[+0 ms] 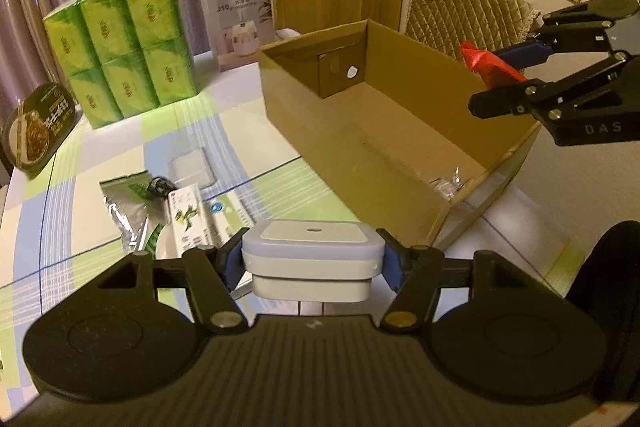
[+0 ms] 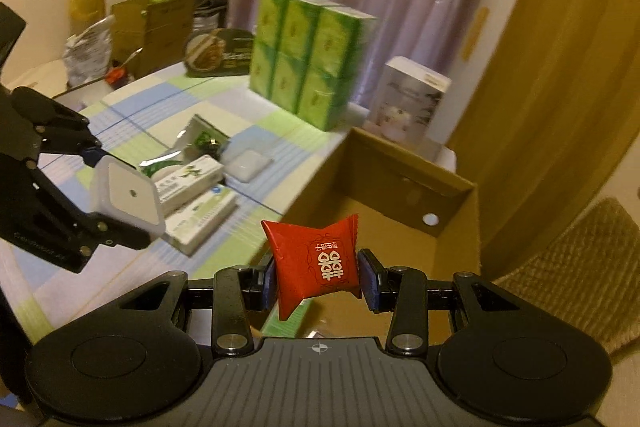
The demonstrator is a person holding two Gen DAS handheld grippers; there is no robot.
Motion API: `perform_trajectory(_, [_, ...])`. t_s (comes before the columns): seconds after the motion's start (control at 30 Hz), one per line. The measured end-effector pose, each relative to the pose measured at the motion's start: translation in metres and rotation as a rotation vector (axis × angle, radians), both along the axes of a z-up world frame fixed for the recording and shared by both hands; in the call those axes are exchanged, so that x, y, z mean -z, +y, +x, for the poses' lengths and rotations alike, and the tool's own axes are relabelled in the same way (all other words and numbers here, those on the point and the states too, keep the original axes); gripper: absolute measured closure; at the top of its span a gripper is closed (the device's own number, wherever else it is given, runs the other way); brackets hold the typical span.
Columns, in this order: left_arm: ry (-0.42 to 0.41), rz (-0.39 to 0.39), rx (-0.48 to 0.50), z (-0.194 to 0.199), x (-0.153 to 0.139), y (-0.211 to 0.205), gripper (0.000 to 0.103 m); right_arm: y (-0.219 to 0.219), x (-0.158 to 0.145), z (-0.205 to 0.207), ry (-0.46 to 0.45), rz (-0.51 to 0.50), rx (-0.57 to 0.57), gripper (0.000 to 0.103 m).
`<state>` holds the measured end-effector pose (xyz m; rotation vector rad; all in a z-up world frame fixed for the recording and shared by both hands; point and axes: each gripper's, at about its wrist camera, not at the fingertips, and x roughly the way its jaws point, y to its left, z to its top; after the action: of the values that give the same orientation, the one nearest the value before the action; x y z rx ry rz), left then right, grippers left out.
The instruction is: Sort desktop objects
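Above the table's (image 1: 240, 115) right edge, beside the open carton (image 1: 384, 131), both grippers were loaded. Left gripper (image 1: 313, 263) was partly closed on a white case (image 1: 312, 259), pads pressing its two short sides; case held level, clear of the table. Right gripper (image 2: 318, 277) was closed narrower on a red packet (image 2: 316, 263), pinched across the middle, corners flaring out past the pads.

Step in hand, as judged: carry both items into the carton and release. To do it well, each load should clear the carton's near rim before lowering; release low over the floor so the case did not tumble. The packet looked soft and crushable; no tighter squeeze was needed.

Room: the carton was nearly empty, only a small clear wrapper (image 1: 450, 183) in its near corner, so most of its floor was free. The grippers stood apart, the right one over the carton's far rim, the left short of its near wall. Flat boxes (image 1: 196, 223) and a foil pouch (image 1: 128, 211) lay by the table's near edge, below the left gripper's path; green packs (image 1: 124, 47) stood well apart at the far side.
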<state>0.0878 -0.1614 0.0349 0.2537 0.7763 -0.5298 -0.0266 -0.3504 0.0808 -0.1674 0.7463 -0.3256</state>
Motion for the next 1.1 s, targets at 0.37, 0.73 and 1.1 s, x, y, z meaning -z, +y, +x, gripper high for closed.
perform_trajectory(0.37, [-0.007, -0.003, 0.038, 0.010, -0.011, -0.043, 0.043, -0.038, 0.005, -0.024, -0.033, 0.045, 0.080, 0.065])
perform_trajectory(0.73, [-0.015, -0.038, 0.070, 0.030, -0.023, -0.078, 0.043, -0.067, 0.016, -0.036, -0.044, 0.083, 0.128, 0.064])
perform_trajectory(1.1, [-0.001, -0.076, 0.085, 0.057, -0.023, -0.109, 0.043, -0.088, 0.029, -0.036, -0.040, 0.107, 0.155, 0.064])
